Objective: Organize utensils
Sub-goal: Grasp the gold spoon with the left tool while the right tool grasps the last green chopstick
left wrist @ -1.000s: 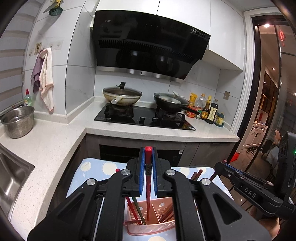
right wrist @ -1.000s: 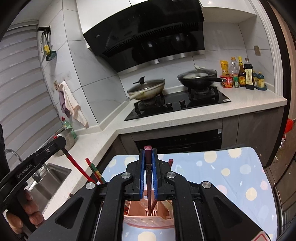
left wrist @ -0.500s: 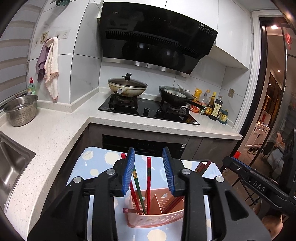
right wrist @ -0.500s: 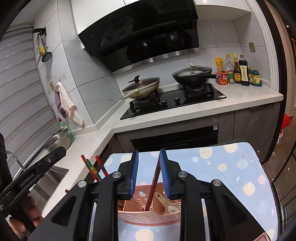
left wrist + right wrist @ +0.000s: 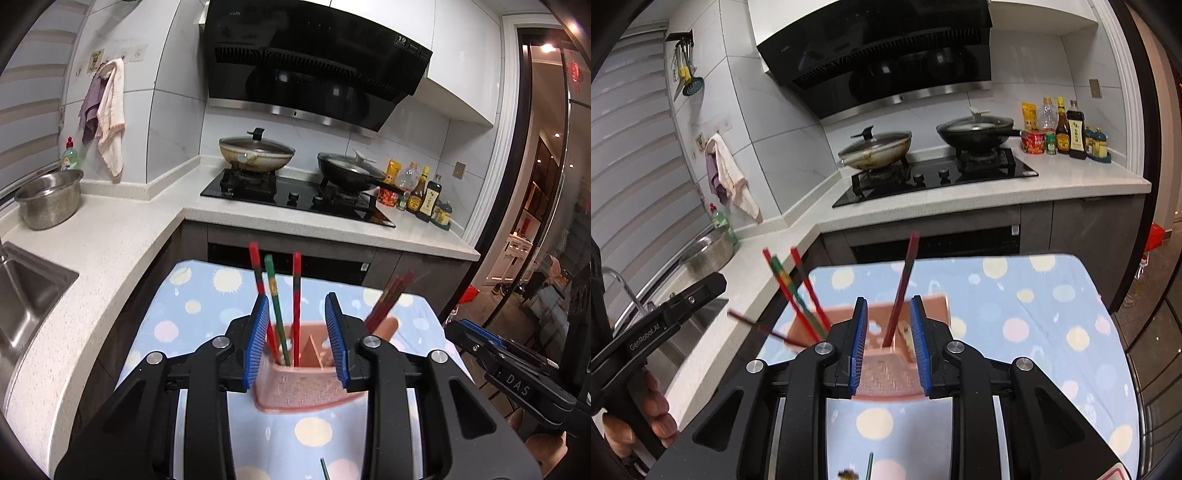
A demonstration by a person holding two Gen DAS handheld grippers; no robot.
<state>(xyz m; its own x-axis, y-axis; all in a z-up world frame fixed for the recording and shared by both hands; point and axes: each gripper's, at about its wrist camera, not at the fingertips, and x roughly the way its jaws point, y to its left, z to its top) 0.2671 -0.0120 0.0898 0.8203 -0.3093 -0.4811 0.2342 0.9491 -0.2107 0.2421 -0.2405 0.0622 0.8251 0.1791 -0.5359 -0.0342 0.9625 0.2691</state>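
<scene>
Standing chopsticks [image 5: 296, 306] in pink holder [image 5: 303, 387], both hand-held grippers [image 5: 298, 339] [image 5: 888, 341] parted, empty, stove [image 5: 295, 195] behind.

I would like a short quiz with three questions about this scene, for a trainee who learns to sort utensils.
1. True or false: the left gripper is clamped on a chopstick.
2. What stands in the pink holder in front of the left gripper? A) spoons B) chopsticks C) knives
3. Fill in: the holder rests on a dotted ____ cloth.

Key
1. False: its jaws are apart and the pads press on nothing.
2. B
3. blue
</scene>
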